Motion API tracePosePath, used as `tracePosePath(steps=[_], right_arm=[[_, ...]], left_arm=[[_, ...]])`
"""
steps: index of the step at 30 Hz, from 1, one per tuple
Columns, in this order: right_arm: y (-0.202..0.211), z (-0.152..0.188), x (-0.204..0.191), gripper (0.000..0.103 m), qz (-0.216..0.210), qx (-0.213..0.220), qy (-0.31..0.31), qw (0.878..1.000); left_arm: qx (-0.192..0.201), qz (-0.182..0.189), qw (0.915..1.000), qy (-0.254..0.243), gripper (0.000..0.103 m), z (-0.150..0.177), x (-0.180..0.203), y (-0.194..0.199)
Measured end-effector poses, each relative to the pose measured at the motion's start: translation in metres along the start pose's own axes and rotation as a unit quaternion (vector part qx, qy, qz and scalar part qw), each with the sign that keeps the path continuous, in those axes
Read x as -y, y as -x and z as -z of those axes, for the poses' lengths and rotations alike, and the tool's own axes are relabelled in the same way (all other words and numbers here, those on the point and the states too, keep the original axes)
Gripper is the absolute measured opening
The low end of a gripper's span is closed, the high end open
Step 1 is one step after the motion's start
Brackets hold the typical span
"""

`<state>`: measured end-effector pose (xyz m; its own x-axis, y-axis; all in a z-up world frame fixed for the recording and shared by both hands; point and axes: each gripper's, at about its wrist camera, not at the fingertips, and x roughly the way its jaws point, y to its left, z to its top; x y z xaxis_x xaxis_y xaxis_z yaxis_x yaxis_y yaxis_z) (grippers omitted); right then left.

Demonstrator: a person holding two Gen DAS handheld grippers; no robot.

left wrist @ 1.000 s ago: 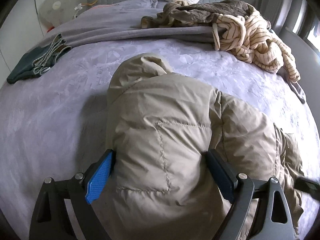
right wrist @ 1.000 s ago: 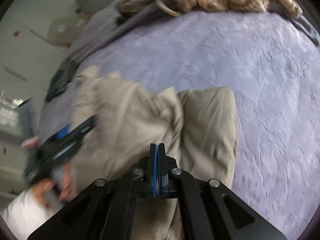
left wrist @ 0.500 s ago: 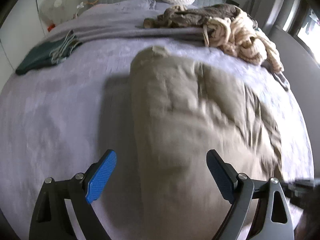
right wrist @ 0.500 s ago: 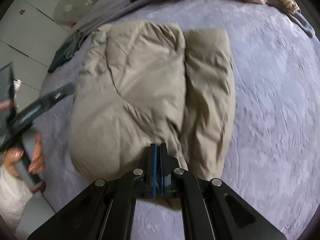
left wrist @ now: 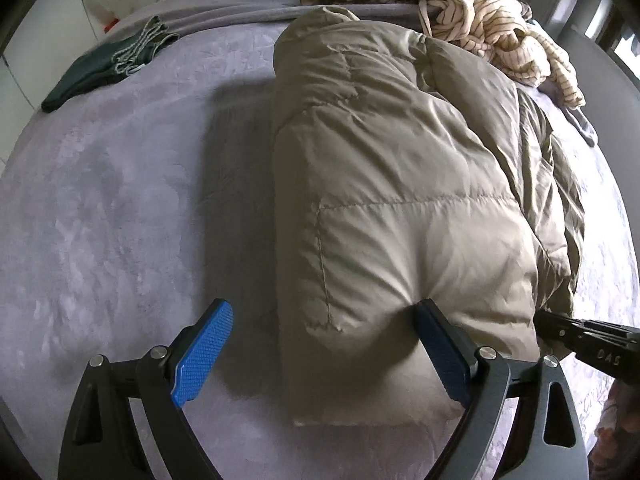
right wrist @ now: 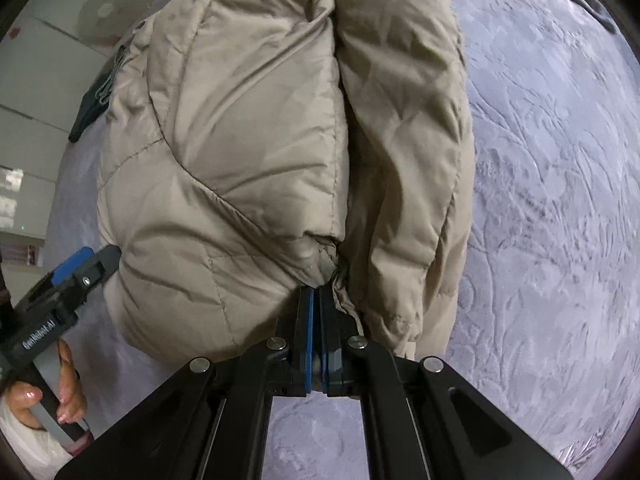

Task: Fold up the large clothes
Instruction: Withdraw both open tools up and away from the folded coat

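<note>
1. The far end of the puffy tan padded jacket [left wrist: 400,184] is hard to see in the right wrist view, because the near bulge fills the picture and the top edge cuts it off.
2. The folded jacket lies in the middle of the soft purple-grey bed cover [left wrist: 112,220], with a tucked sleeve along its right side.
3. The left gripper [left wrist: 324,344] is spread wide. Its right blue pad presses into the near end of the jacket, and its left blue pad sits apart over the bed cover.
4. The right gripper [right wrist: 315,300] is pressed together, pinching a bit of jacket fabric at the near edge, between the big fold and the sleeve.
5. Only the left wrist view shows the pile of brown and striped cream clothes [left wrist: 480,20] at the far side, and the whole dark green folded cloth [left wrist: 108,68] at the left.
6. Only the right wrist view shows the person's hand [right wrist: 60,396] holding the left gripper's handle.
</note>
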<state>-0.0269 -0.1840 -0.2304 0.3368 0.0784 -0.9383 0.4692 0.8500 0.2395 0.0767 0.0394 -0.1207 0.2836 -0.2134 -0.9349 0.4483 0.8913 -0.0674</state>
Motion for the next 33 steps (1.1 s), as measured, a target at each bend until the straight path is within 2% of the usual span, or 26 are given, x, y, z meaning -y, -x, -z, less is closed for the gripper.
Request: tracePosePath(steps=[13, 16, 17, 29, 33], right_arm=[[0.050, 0.023, 0.008, 0.003, 0.004, -0.007, -0.017, 1.000], [0.057, 0.025, -0.001, 0.003, 0.006, -0.004, -0.015, 1.000], [0.060, 0.024, -0.002, 0.003, 0.006, -0.002, -0.016, 1.000], [0.083, 0.052, -0.018, 0.004, 0.019, 0.016, -0.028, 0.999], [0.091, 0.062, -0.025, 0.004, 0.024, 0.021, -0.037, 0.999]], left_arm=[[-0.011, -0.007, 0.9998, 0.012, 0.093, 0.006, 0.000, 0.034], [-0.012, -0.007, 0.9999, 0.008, 0.093, 0.008, 0.000, 0.042], [-0.012, -0.006, 0.9999, 0.007, 0.103, 0.009, 0.000, 0.044], [-0.012, -0.007, 0.9998, -0.012, 0.103, 0.021, -0.005, 0.065], [0.000, -0.012, 0.9997, -0.020, 0.103, 0.028, -0.008, 0.082]])
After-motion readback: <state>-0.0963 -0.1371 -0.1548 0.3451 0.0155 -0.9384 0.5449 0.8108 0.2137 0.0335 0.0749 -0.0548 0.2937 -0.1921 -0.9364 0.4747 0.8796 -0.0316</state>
